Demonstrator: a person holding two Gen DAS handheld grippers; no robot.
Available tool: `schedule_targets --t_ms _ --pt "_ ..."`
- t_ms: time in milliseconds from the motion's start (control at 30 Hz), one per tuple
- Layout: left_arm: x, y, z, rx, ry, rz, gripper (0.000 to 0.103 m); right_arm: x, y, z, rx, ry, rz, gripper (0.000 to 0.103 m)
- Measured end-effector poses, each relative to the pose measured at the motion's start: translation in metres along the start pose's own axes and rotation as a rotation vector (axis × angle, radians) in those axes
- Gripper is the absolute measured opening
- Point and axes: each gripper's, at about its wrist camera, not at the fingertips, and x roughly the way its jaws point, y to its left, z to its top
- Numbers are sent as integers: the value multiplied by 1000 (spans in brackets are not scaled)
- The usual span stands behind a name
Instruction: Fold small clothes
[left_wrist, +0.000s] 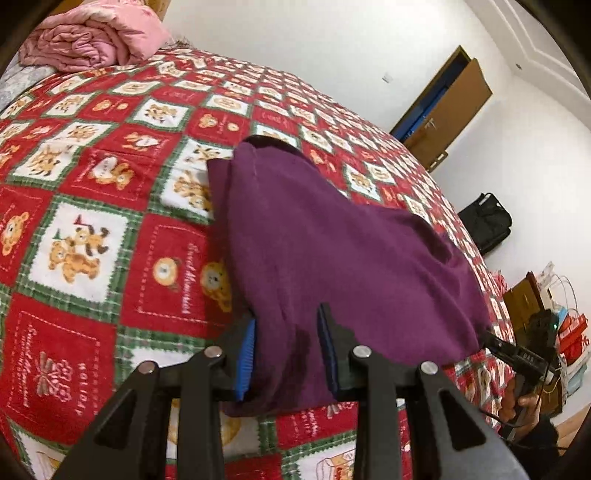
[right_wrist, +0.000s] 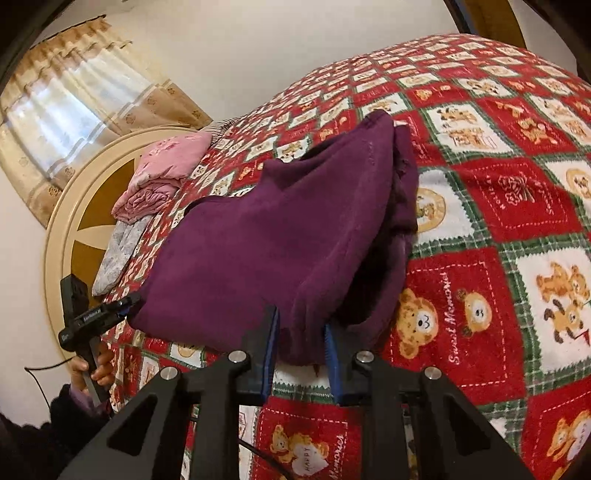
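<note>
On bed with red teddy-bear blanket (left_wrist: 85, 236): purple garment (left_wrist: 332, 236), near edge lifted. Left tool (left_wrist: 286, 350) and right tool (right_wrist: 301, 343) each pinching a near corner. Best carried forward together, level and taut, corners laid square onto far edge before releasing.

Both wrist views look steeply down, close over the bed (left_wrist: 92, 229), sharing the purple garment (left_wrist: 332, 251) mid-frame from opposite corners.

Home bedroom: quilted bed (left_wrist: 110, 177), curtains (right_wrist: 74, 99).
</note>
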Motion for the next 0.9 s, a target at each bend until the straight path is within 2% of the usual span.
schedule_targets --t_ms 100,200,267,300,333,400,567,667,767,800,900 --pt "0 0 -2 16 -7 0 32 4 3 0 -9 16 1 25" --pt "1 1 -2 -4 -14 -61 31 8 0 2 12 23 -2 25" --pt "-1 0 -1 -18 -15 -107 20 10 -2 5 26 35 -2 21" --pt "-4 -1 0 -29 -18 -140 6 8 -1 6 23 31 5 15" --pt "-8 -1 1 -42 -26 -180 7 1 2 9 14 22 27 10" --pt "-22 -4 2 -39 -56 -243 6 -12 7 14 -1 3 62 9" --pt "-56 -12 -7 24 -102 -289 7 -44 10 15 -53 6 84 8" --pt "-63 -11 -15 52 -118 -230 6 -44 -4 4 -37 43 58 7" --pt "-48 -2 -15 51 -88 -71 7 -37 -17 -7 2 48 48 7" --pt "-43 2 -13 35 -78 -52 7 -38 -19 -9 26 24 56 7" --pt "-30 8 -8 1 -46 -48 16 -42 -21 -7 73 -40 68 8"
